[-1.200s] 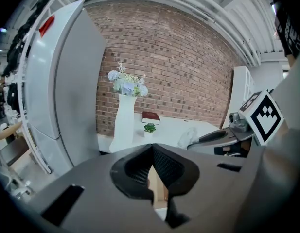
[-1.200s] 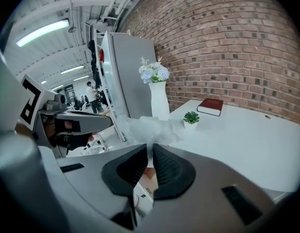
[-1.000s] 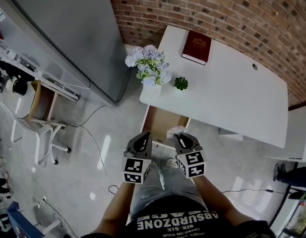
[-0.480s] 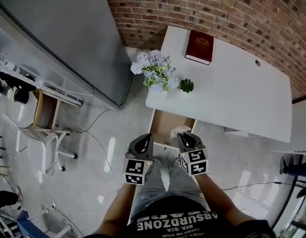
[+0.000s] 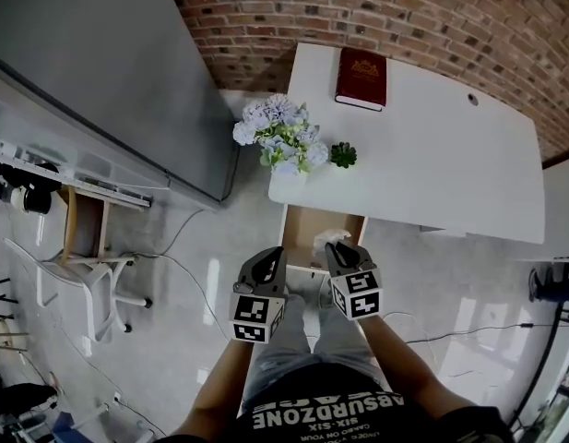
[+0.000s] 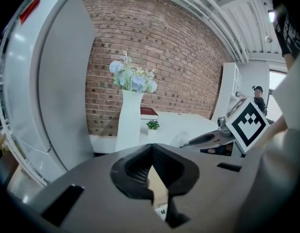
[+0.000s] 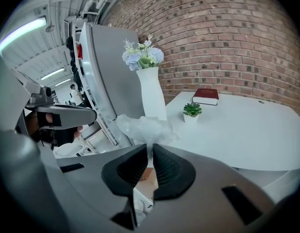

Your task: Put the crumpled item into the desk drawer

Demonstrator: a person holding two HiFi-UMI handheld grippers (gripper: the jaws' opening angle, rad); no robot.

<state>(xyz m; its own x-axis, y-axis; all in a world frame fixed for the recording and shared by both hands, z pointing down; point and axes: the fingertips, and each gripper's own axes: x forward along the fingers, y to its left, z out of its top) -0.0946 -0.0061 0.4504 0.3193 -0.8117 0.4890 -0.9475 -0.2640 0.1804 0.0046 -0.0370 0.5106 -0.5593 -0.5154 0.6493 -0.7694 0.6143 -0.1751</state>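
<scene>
step: carry | right hand-held gripper [image 7: 150, 147] pinches crumpled item [image 7: 145, 127] | left hand-held gripper [image 6: 150, 149] pressed together, empty | next: likely lower into open drawer [image 5: 307, 233], release

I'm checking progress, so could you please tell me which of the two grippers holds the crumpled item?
The right gripper: its jaws pinch the crumpled clear plastic, close to the open drawer. The left gripper has nothing between its jaws.
</scene>
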